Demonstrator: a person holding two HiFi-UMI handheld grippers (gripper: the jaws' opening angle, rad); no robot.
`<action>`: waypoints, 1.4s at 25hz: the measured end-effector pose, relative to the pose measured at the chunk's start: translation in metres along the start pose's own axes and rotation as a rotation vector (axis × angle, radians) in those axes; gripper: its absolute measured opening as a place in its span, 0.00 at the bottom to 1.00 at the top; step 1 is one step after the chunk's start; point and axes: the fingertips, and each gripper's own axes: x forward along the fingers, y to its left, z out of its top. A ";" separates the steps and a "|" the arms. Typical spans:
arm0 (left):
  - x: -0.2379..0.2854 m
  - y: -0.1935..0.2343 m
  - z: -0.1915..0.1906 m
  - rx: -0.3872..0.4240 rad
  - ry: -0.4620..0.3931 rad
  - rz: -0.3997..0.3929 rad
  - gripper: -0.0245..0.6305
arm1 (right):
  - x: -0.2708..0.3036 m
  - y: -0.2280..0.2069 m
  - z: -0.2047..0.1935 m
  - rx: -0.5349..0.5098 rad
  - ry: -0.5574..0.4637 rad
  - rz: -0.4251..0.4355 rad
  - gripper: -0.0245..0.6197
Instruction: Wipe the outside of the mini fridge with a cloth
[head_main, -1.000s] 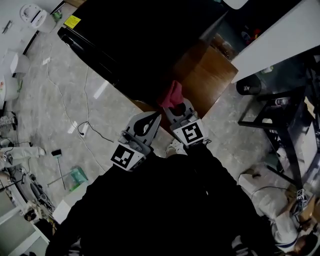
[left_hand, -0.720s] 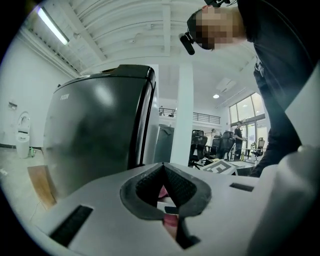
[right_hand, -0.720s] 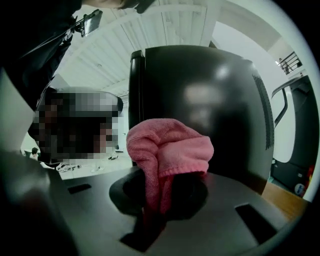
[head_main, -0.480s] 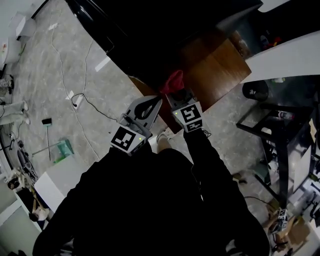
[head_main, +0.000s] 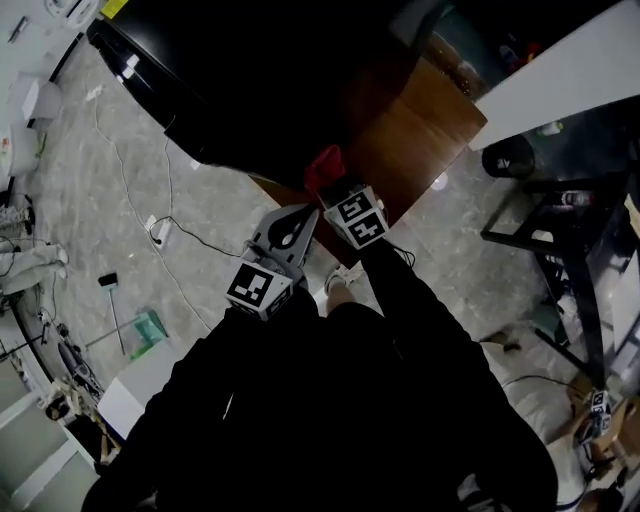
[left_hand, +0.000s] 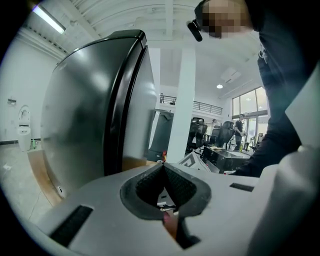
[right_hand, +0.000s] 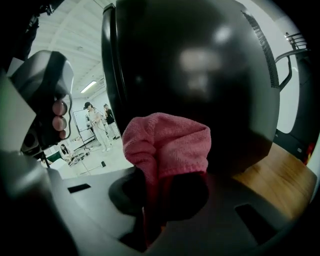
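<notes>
Head view, looking steeply down: a glossy black mini fridge fills the 12 o'clock region and rests on a brown wooden board, which projects toward 2 o'clock over the grey marbled floor. My right tongs are clamped on a bunched pink terry cloth. The fabric rises out of the jaws as a rounded fold and points at 12 o'clock toward the fridge's curved dark side, which fills most of the right gripper view. In the head view the cloth sits at the fridge's lower edge, above the board's near rim; whether it touches the fridge I cannot tell. My left tongs lie just beside the right pair, at its 8 o'clock, with jaws brought together and nothing between the ribbed pads. In the left gripper view the fridge stands at 10 o'clock of the jaws, its side showing a grey sheen with a black door edge running down it. A white square pillar rises at 12 o'clock behind. A small white plug block on a thin cable lies on the floor at 9 o'clock of my tongs. A black metal-frame table stands at 3 o'clock, well apart from the fridge.
</notes>
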 end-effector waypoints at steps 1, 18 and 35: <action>0.003 -0.002 0.002 -0.013 0.003 0.000 0.05 | -0.006 -0.001 0.002 0.010 -0.016 0.000 0.12; 0.078 -0.070 0.169 0.021 -0.249 -0.105 0.05 | -0.225 -0.111 0.254 -0.220 -0.612 -0.224 0.13; 0.133 -0.044 0.187 0.006 -0.314 0.030 0.05 | -0.213 -0.130 0.299 -0.389 -0.608 -0.167 0.12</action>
